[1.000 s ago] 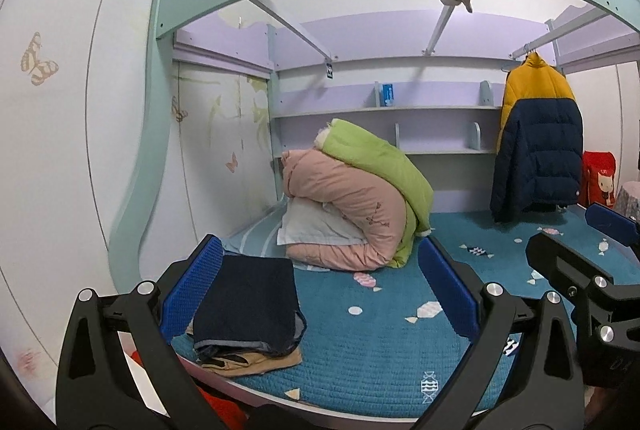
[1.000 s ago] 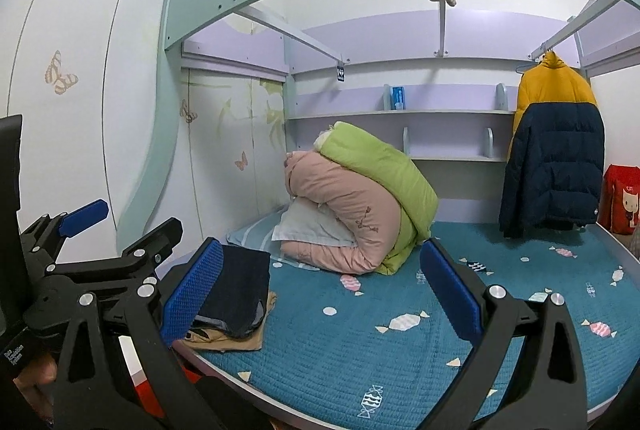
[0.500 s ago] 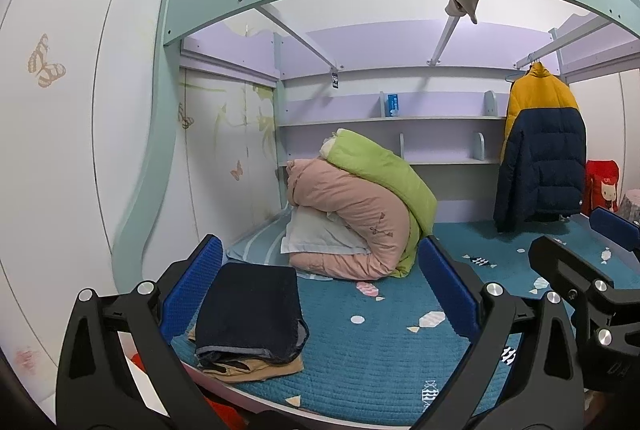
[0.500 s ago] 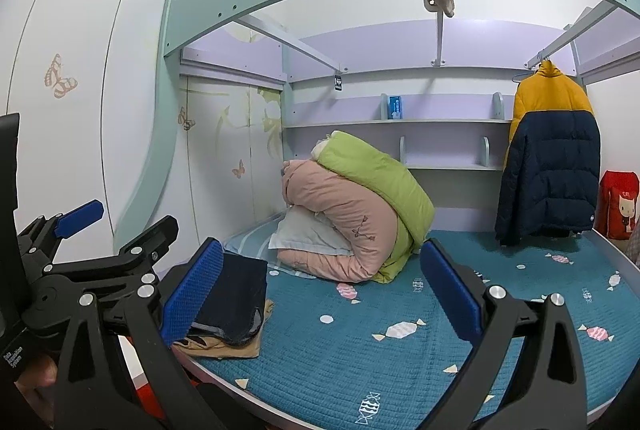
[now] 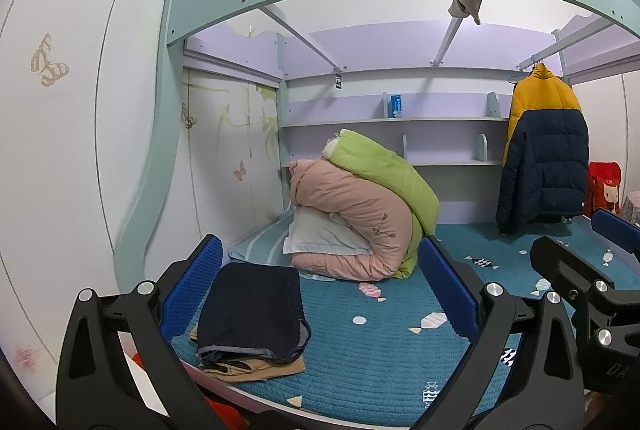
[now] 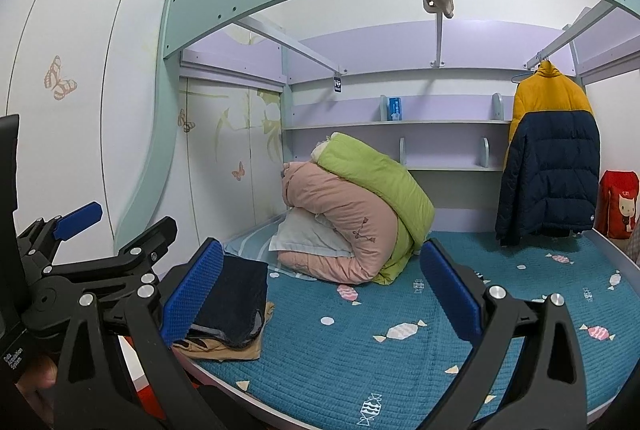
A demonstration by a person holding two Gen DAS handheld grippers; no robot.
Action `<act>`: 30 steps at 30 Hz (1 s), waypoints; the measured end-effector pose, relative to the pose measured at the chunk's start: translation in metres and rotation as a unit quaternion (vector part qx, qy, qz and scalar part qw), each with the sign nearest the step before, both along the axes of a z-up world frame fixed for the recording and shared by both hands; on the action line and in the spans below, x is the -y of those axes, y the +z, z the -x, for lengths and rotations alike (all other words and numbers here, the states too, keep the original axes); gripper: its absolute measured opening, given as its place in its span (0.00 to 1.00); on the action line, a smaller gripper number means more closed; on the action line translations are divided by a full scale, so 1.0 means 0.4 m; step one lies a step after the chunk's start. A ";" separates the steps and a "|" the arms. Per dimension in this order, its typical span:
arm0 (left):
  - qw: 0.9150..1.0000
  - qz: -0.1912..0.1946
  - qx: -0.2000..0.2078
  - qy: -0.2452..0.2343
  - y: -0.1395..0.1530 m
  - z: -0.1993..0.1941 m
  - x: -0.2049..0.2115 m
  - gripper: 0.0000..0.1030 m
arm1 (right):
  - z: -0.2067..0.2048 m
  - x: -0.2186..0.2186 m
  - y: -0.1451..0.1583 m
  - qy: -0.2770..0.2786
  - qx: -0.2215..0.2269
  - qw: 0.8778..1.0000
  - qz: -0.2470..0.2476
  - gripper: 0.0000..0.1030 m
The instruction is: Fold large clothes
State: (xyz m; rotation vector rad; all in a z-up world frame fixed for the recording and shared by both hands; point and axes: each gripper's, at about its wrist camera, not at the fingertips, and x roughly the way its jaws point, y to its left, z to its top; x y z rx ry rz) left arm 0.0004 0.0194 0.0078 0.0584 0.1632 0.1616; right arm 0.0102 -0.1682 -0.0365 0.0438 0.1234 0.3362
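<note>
I hold both grippers, left gripper (image 5: 320, 302) and right gripper (image 6: 320, 302), above the bed's (image 5: 380, 362) near edge, fingers spread and empty; folded clothes (image 5: 252, 314) sit stacked near-left, likely finished; a jacket (image 5: 544, 158) hangs far-right.

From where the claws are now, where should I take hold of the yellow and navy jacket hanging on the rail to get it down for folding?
Grip the puffer jacket high, at the yellow shoulders beside the collar, coming from the front with the right claw, which looks nearer. It hangs upright on a hanger, so lifting from the top should free it; pulling the navy hem would likely drag the hanger.
</note>
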 end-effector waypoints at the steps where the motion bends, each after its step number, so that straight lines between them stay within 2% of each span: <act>1: 1.000 -0.001 0.000 0.001 0.000 0.000 0.001 0.96 | 0.001 -0.002 0.000 0.000 -0.001 1.000 -0.001 0.93; 30: 1.000 0.003 0.000 0.015 -0.010 0.006 0.008 0.95 | -0.020 -0.030 0.002 -0.001 -0.013 1.000 -0.006 0.93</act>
